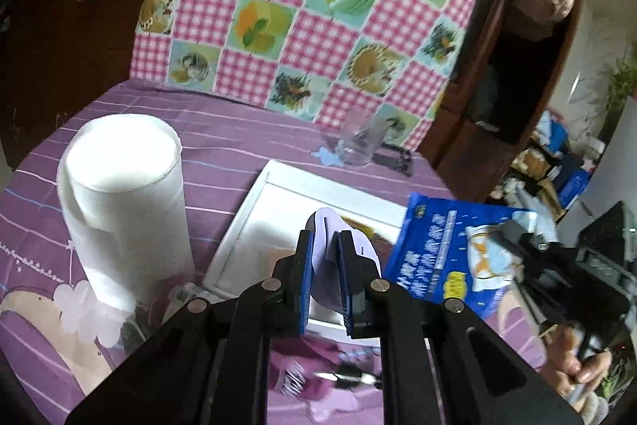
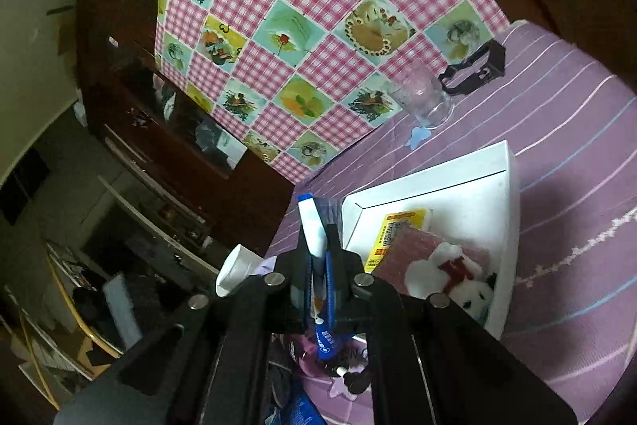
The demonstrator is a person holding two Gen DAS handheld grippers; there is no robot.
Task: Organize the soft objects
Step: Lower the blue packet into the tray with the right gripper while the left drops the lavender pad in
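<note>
Blue packet (image 1: 450,257) above purple striped tablecloth (image 1: 223,142)

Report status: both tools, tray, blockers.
Left tool shut on pale folded item. Right tool shut on blue packet. White tray already holds plush toy. Nothing blocking it.

The left wrist view looks forward and down along its fingers (image 1: 306,281), close above the white tray (image 1: 254,210) at frame centre. The right wrist view looks more nearly level, from the tray's (image 2: 505,186) other side, so it sits lower right. Both share the tray, the checkered cloth (image 1: 318,6) (image 2: 318,26) across the top, and the clear glass (image 1: 360,146) (image 2: 426,98) before it.
</note>
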